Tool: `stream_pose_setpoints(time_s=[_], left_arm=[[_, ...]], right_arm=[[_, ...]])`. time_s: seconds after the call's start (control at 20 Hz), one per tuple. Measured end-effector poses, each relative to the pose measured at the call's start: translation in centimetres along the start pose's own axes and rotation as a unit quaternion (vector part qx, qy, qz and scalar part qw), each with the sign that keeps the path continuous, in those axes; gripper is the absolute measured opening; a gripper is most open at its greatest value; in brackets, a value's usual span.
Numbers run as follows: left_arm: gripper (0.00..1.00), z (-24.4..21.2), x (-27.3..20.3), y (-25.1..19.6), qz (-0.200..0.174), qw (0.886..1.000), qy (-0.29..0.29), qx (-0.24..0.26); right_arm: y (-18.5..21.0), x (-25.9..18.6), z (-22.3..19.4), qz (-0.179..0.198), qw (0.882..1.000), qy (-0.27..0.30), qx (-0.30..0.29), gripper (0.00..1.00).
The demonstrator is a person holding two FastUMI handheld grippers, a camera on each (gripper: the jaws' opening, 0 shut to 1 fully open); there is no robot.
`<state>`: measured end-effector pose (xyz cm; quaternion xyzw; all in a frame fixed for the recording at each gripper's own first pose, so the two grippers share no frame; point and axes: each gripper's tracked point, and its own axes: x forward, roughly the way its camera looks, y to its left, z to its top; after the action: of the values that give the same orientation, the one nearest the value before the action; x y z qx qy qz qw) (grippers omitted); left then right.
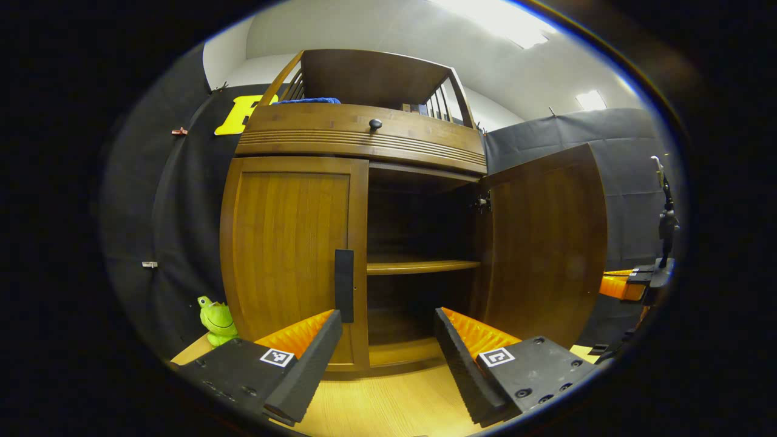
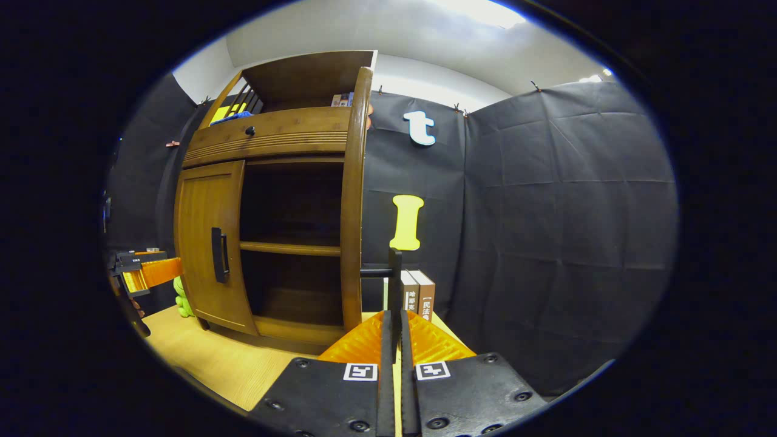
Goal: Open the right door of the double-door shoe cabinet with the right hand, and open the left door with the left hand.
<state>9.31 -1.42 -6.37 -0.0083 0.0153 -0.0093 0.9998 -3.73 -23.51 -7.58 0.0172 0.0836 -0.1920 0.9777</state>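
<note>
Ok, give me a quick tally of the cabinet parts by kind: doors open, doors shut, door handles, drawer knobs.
Open doors: 1, the right door, swung wide, its handle between the right gripper fingers.
Shut doors: 1, the left door.
Door handles: 2, counting the left door handle.
Drawer knobs: 1, the knob.
Total: 5.

The shoe cabinet (image 1: 358, 139) is warm honey-brown wood with a lengthwise grain, and a band of fine ribbed grooves runs across its drawer front. The drawer knob (image 1: 375, 124) is black, and so is the bar handle (image 1: 344, 285) on the left door (image 1: 291, 255). A blue cloth (image 1: 306, 101) lies on top. Beside the cabinet sits a lime-green frog toy (image 1: 217, 320). The table (image 1: 376, 406) is pale yellow wood grain. The two books (image 2: 417, 294) have brown spines.
</note>
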Motion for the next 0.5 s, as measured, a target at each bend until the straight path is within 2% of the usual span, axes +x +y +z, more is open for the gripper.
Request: stream_pose_setpoints(time_s=[0.15, 0.35, 0.5], left_arm=[[0.92, 0.1, 0.6, 0.4, 0.004, 1.0, -0.005, -0.003], [0.95, 0.3, 1.9, 0.8, 0.005, 1.0, -0.012, 0.003], [0.95, -0.1, 3.5, 2.3, 0.02, 0.999, -0.018, 0.024]], right_arm=[[-1.1, -0.8, 0.4, -0.019, 1.0, -0.015, -0.008, 0.09], [0.4, -2.8, 0.6, 0.015, 1.0, -0.02, 0.013, 0.09], [1.1, -3.8, 1.6, 0.037, 0.999, -0.032, 0.018, 0.1]])
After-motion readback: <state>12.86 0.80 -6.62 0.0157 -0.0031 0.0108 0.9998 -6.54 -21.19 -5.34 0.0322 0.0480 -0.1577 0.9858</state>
